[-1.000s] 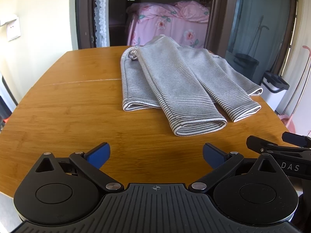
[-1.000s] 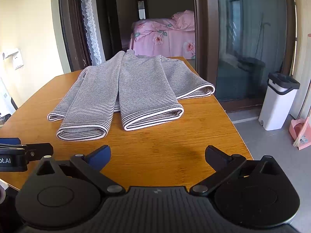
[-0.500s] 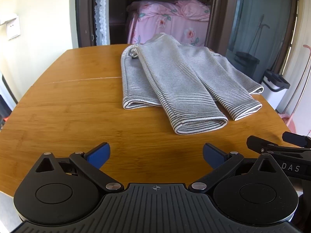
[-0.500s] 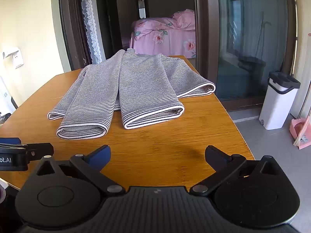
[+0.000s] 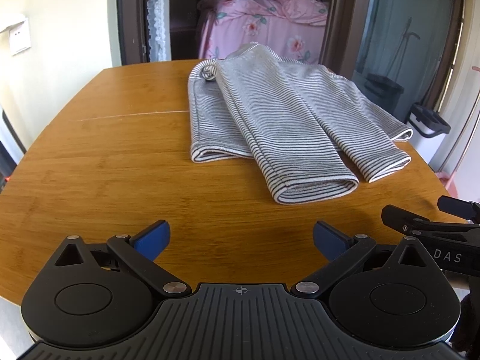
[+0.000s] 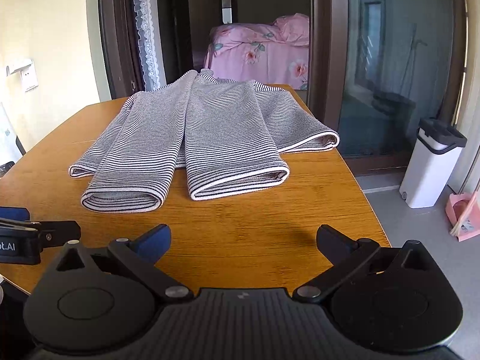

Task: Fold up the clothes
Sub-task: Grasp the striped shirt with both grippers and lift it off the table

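Observation:
A grey-and-white striped garment (image 5: 279, 120) lies on the wooden table (image 5: 120, 165), its sides and both sleeves folded inward so the cuffs point toward me. The same striped garment (image 6: 198, 141) fills the table's far half in the right wrist view. My left gripper (image 5: 240, 237) hovers open above the table's near edge, well short of the nearest cuff, nothing between its fingers. My right gripper (image 6: 243, 238) is open too, just short of the two cuffs. Each gripper's tip shows at the side of the other's view.
The table's near right edge (image 6: 372, 210) drops to a grey floor. A white bin (image 6: 429, 165) and a pink dustpan (image 6: 462, 216) stand on the floor at right. Behind the table an open doorway shows a pink bed (image 5: 264, 30).
Both grippers have crept slightly forward toward the garment; it looks a little nearer. The garment itself has not moved, and both grippers stay open.

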Demonstrator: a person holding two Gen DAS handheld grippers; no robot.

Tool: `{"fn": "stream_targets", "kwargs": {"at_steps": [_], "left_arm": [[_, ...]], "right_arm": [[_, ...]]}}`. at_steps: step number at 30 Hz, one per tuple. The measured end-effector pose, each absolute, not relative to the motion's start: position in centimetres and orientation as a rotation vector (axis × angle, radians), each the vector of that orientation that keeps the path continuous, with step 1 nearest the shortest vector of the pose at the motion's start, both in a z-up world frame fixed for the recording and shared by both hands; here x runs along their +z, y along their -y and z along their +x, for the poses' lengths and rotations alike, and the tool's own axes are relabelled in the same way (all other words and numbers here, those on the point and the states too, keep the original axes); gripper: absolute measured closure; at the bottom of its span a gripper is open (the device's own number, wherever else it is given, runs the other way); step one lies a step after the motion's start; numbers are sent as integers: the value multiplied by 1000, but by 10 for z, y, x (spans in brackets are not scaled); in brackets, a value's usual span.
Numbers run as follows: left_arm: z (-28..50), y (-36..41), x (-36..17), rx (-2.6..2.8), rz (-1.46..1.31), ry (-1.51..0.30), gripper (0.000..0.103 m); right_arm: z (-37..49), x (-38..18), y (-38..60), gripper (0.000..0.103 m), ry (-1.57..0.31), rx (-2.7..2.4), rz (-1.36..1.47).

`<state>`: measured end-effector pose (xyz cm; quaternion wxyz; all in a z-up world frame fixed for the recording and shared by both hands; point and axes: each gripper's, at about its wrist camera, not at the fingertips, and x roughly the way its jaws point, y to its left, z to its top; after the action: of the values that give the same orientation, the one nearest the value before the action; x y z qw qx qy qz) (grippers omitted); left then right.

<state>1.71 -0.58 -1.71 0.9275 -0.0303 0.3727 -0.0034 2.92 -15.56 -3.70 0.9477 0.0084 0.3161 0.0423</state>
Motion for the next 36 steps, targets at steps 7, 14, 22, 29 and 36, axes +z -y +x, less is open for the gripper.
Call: {"fn": "stream_targets", "kwargs": {"at_steps": [7, 14, 22, 29, 36], "left_arm": [[50, -5, -1, -75, -79, -755, 0], [128, -17, 20, -178, -121, -711, 0], [215, -41, 10, -249, -325, -758, 0], [253, -67, -12, -210, -464, -843, 0], [264, -95, -27, -322, -781, -901, 0]], "right_arm": [[55, -19, 161, 0, -620, 136, -33], [136, 17, 178, 0, -569, 304, 160], [226, 10, 174, 0, -632, 300, 208], [263, 3, 165, 0, -658, 331, 274], [270, -17, 167, 0, -690, 344, 395]]}}
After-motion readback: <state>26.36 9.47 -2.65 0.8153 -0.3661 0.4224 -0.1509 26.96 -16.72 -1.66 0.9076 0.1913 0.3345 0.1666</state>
